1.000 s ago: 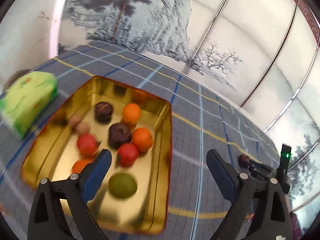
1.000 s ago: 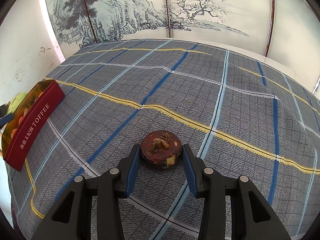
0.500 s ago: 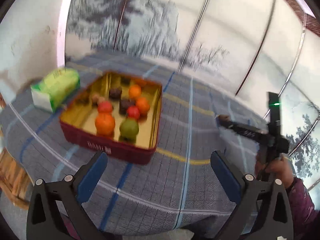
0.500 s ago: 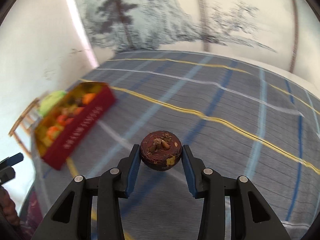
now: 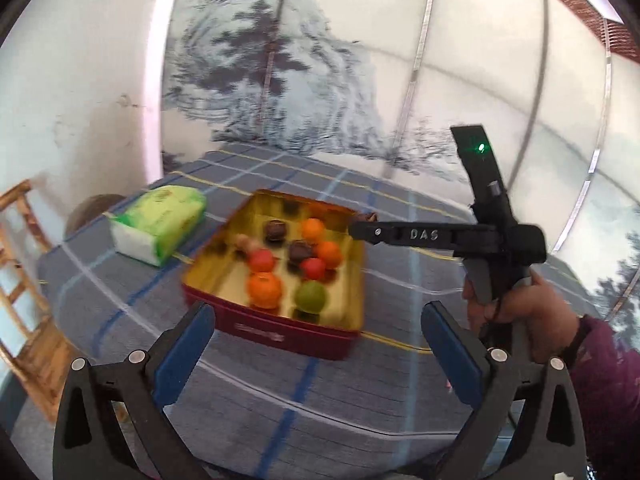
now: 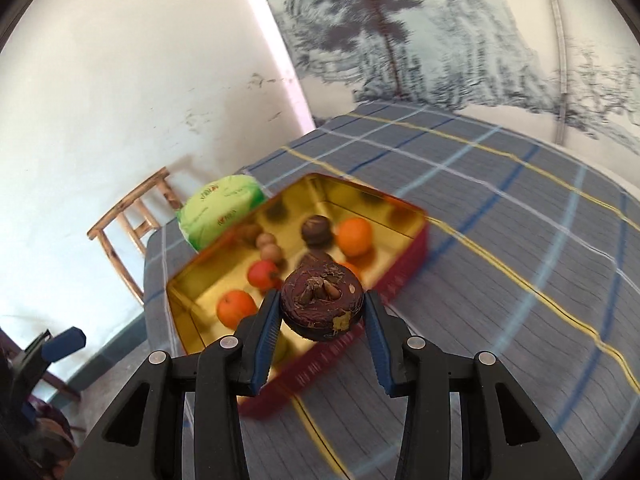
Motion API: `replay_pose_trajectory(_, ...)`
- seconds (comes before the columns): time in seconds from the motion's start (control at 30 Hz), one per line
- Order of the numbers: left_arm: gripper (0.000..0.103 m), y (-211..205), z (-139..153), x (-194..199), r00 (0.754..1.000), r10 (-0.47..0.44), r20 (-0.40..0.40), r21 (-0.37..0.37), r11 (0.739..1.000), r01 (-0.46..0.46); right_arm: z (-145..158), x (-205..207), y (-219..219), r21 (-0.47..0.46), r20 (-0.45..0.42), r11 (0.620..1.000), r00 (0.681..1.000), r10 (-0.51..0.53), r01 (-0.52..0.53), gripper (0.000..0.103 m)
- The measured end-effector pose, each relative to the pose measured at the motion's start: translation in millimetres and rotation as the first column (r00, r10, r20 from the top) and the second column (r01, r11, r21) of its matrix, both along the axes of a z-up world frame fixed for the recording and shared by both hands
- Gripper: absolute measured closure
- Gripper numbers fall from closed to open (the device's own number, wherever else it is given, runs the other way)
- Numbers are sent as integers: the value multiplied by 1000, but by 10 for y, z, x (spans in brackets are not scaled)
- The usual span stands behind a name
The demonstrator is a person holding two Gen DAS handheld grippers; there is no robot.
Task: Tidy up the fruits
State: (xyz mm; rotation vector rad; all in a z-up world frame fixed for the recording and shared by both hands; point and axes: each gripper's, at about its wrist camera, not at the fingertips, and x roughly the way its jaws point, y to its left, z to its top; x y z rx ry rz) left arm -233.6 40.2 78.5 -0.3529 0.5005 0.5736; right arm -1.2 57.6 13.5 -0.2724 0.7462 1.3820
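A red tin [image 5: 280,330] with a gold inside sits on the checked cloth and holds several fruits: oranges, red ones, dark ones and a green one [image 5: 311,297]. My right gripper [image 6: 322,314] is shut on a dark brown mangosteen [image 6: 322,306] and holds it in the air over the tin's near edge [image 6: 320,360]. In the left wrist view that gripper [image 5: 360,227] reaches over the tin's right rim from the right. My left gripper [image 5: 316,344] stands wide open with nothing between its fingers, in front of the tin's near wall.
A green and white tissue pack [image 5: 160,222] lies left of the tin. A wooden stool [image 6: 132,216] stands beyond the table's left edge. A painted screen [image 5: 320,100] backs the table. The person's hand and purple sleeve [image 5: 560,340] are at the right.
My right gripper has lifted the mangosteen off the cloth and carried it left to above the tin. My left gripper has pulled back from over the tin and opened slightly wider.
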Motion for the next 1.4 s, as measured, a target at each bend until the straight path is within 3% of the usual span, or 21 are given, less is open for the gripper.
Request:
replay_pose_trajectory(0.37, 1, 583, -185, -163, 992, 129, 12, -56, 990, -128, -100, -103, 741, -68, -17, 997, 999, 34, -36, 60)
replay_pose_trajectory(0.67, 1, 664, -232, -157, 995, 86, 48, -31, 996, -85, -246, -153, 1093, -126, 15, 992, 1000, 18, -16, 60)
replay_pose_trajectory(0.83, 1, 723, -251, -24, 1000, 9, 7, -73, 997, -9, -298, -169, 1193, -147, 56, 989, 998, 5, 3, 60)
replay_pose_trajectory(1.07, 1, 718, -135, 61, 1000, 23, -15, -33, 999, -24, -182, -120, 1010, -84, 23, 996, 1000, -19, 21, 59)
replay_pose_trajectory(1.2, 1, 645, -35, 68, 999, 33, -14, 28, 999, -33, -56, -151, 717, -32, 36, 998, 998, -44, 45, 58)
replay_pose_trajectory(1.4, 1, 508, 141, 88, 996, 80, -24, 154, 985, -76, 103, -261, 64, 54, 88, 990, 987, -131, 127, 47)
